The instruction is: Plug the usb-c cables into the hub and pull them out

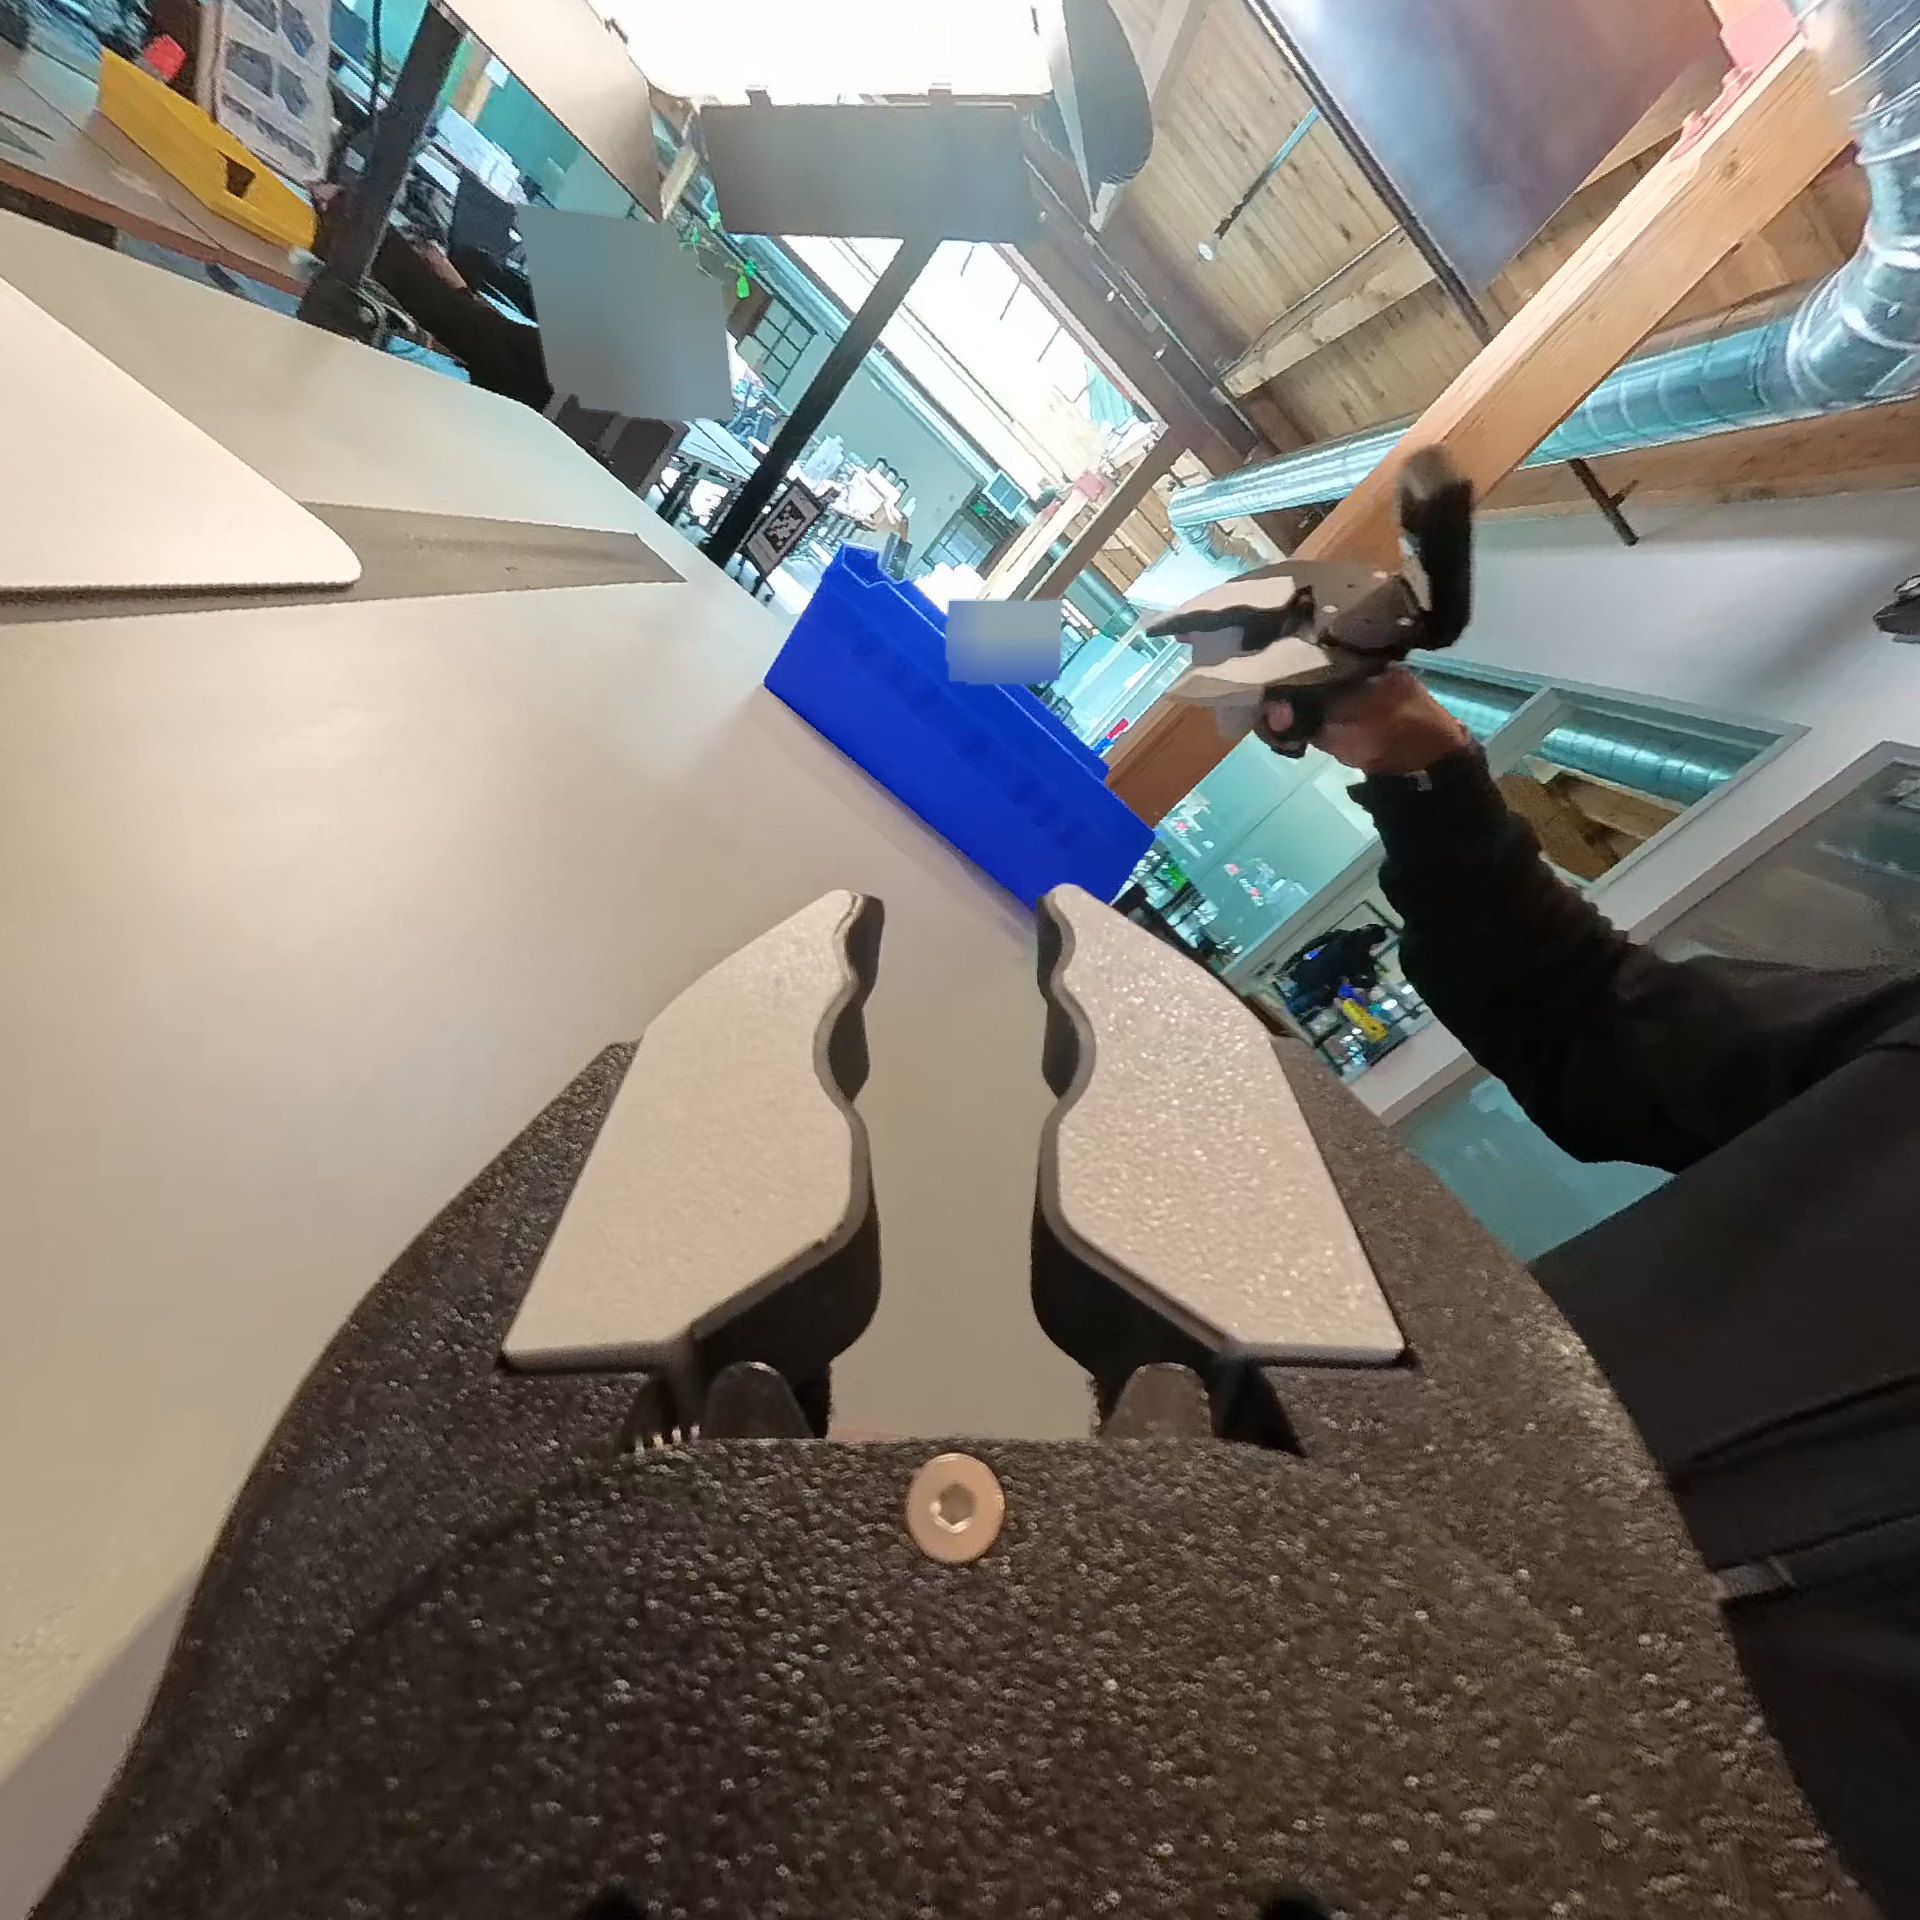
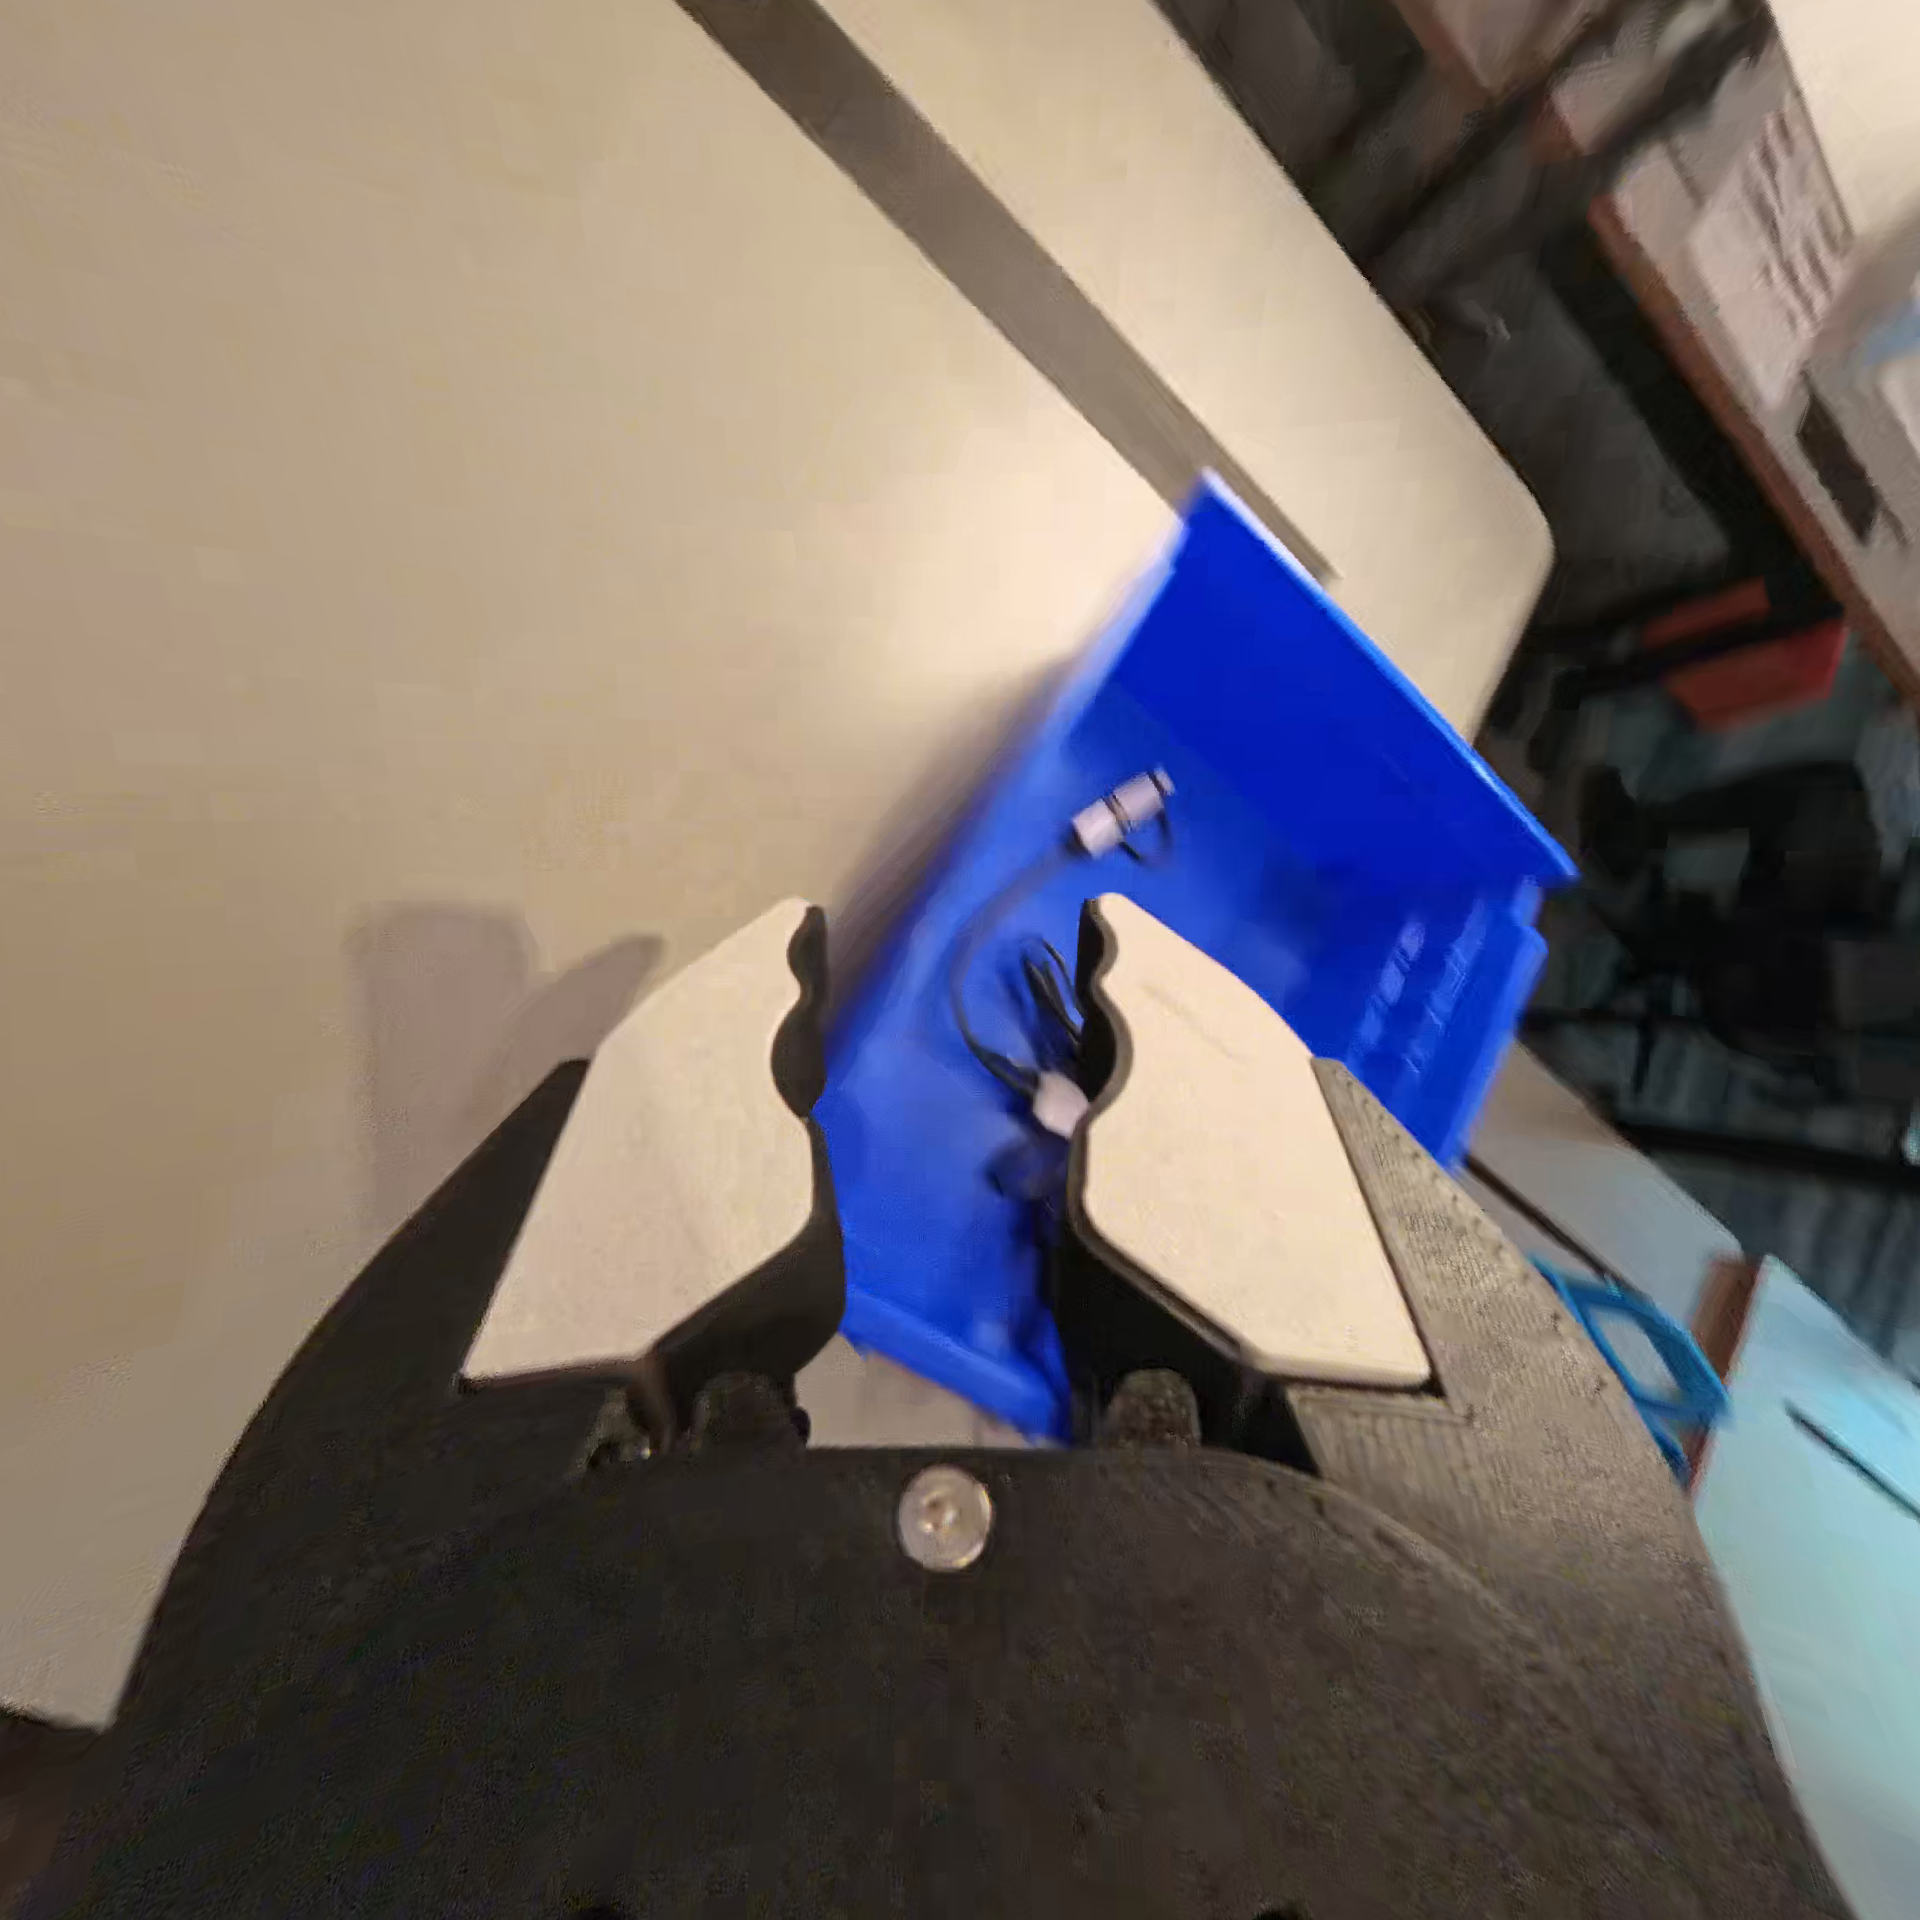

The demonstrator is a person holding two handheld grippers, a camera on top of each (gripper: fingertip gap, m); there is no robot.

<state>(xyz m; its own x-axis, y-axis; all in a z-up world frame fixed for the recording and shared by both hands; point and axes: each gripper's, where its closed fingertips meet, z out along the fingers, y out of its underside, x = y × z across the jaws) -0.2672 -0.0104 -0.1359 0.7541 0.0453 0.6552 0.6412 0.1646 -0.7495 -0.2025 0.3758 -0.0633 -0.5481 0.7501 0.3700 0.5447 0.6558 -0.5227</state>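
A blue plastic bin (image 2: 1299, 748) stands on the pale table; in the right wrist view I see inside it. Thin black cables (image 2: 971, 997) with small white plugs (image 2: 1117, 816) lie on its floor. I cannot pick out the hub. My right gripper (image 2: 951, 925) is open and empty, held above the bin's near end. It also shows in the left wrist view (image 1: 1195, 644), held up in a hand right of the bin (image 1: 935, 727). My left gripper (image 1: 958, 914) is open and empty, low over the table, short of the bin.
A white mat (image 1: 135, 488) lies on the table at left in the left wrist view. A person's dark sleeve (image 1: 1558, 997) reaches in from the right. The table's edge (image 2: 1507, 582) runs just behind the bin. Shelves and clutter stand beyond. Spacing between my two grippers at the tips: around 40 cm.
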